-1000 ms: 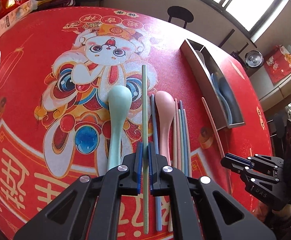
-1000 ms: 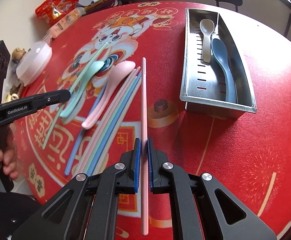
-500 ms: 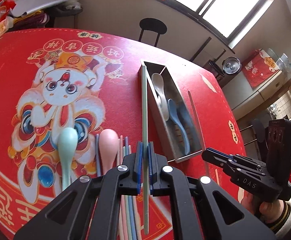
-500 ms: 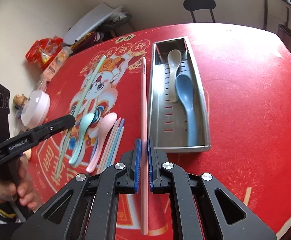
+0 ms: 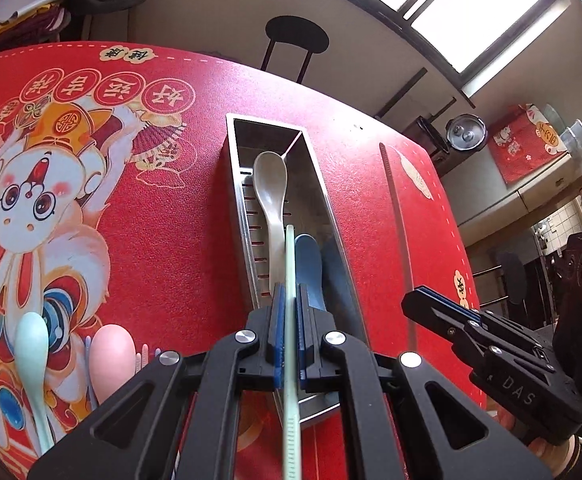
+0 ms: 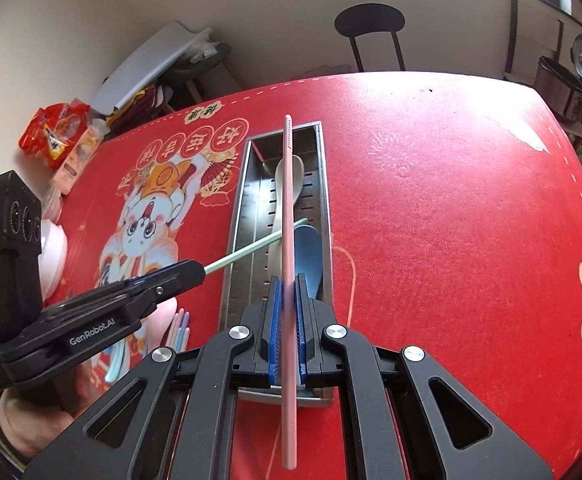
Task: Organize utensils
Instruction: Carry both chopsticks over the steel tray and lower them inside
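My left gripper (image 5: 289, 300) is shut on a pale green chopstick (image 5: 289, 256) whose tip points down into the steel utensil tray (image 5: 238, 184). My right gripper (image 6: 287, 292) is shut on a pink chopstick (image 6: 287, 200), held above the same tray (image 6: 239, 216). The tray holds a beige spoon (image 5: 271, 184) and a blue spoon (image 5: 309, 264). In the right wrist view the left gripper (image 6: 187, 274) comes in from the left, its green chopstick (image 6: 251, 250) crossing under the pink one. A green spoon (image 5: 31, 344), a pink spoon (image 5: 111, 356) and several chopsticks lie on the red mat.
The red mat with a cartoon rabbit (image 5: 43, 208) covers the round table. Snack packets (image 6: 57, 132) and a white bowl (image 6: 53, 248) sit at the table's left edge. A black chair (image 6: 371, 28) stands beyond the far edge. The right gripper (image 5: 431, 308) shows at lower right in the left wrist view.
Both grippers have moved forward from the utensil pile to over the steel tray. The green chopstick has tilted down into the tray, and the pink chopstick now lies along it.
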The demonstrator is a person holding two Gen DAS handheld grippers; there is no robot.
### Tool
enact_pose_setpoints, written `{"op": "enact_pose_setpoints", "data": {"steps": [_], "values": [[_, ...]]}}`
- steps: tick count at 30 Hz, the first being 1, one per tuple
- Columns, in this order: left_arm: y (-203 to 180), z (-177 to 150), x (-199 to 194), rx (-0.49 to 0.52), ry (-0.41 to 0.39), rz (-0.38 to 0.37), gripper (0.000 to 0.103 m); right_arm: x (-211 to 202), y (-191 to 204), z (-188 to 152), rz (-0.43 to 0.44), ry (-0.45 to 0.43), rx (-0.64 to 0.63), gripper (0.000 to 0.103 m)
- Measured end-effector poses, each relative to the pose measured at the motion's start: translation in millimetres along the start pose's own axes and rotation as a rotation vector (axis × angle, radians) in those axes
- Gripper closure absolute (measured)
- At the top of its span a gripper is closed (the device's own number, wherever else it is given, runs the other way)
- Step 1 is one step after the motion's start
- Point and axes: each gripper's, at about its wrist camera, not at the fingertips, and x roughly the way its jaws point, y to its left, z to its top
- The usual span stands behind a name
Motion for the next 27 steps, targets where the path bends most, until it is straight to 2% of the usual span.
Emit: {"op": "enact_pose_setpoints", "data": {"steps": [11,23,25,27], "values": [[9,19,14,-0.022,-0.035,0.092,0.098,17,-13,3,0.012,0.029,0.023,0.096],[-6,30,54,-0.05,0.092,-0.011,0.098,18,-14,3,0.009,0.031,0.036,0.096],[-6,31,52,-0.047,0.09,-0.027,0.094,17,-14,3,0.009,0.031,0.04,0.096],[-5,31,45,-0.035,0.073,-0.025,0.084,17,-14,3,0.008,0.032,0.044,0.096]]}}
